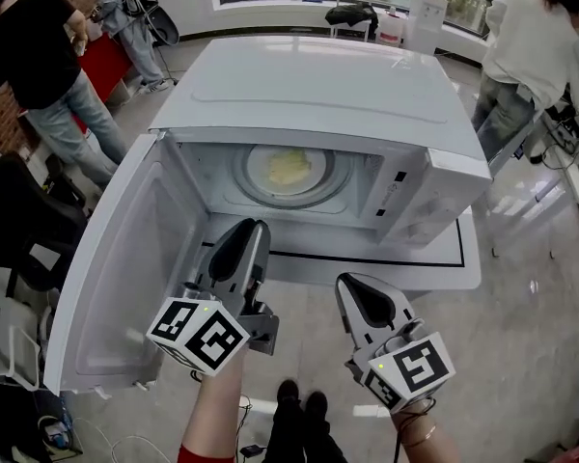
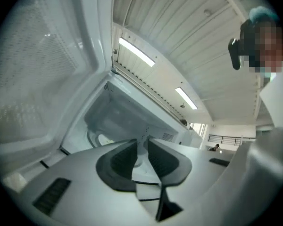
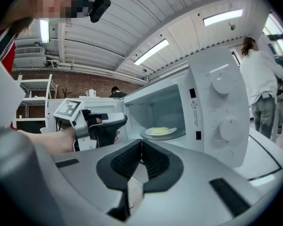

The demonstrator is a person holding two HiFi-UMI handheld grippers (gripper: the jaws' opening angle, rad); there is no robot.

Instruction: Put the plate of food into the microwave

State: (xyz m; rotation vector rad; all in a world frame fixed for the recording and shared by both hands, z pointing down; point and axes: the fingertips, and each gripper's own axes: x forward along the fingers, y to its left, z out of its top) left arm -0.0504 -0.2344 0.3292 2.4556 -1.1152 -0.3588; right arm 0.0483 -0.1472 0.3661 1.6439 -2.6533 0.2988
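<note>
Bearing pale, perhaps creamy food [image 1: 288, 168], a round plate [image 1: 322, 182] occupies the microwave [image 1: 318, 85].

microwave [image 1: 318, 95]: white | plate [image 1: 317, 175]: white | food [image 1: 288, 169]: pale yellow | table [image 1: 468, 258]: white, black border line

Here's the microwave [image 1: 318, 95] sitting on the counter [image 1: 468, 258], its opening facing us and its door [image 1: 106, 278] swung out to the left. Inside, the plate of food [image 1: 289, 169] rests on the turntable [image 1: 340, 187], in the middle of the cavity. The control panel [image 1: 415, 205] sits right of the opening. Out front, the left hand-held gripper [image 1: 253, 228] is just before the cavity's lower edge, beside the door's inner face. The right hand-held gripper [image 1: 352, 285] is to its right, further from the opening, and the two are apart. Behind the microwave, on the floor [image 1: 550, 287], one person [image 1: 39, 56] stands far left, another [image 1: 526, 56] far right.
</note>
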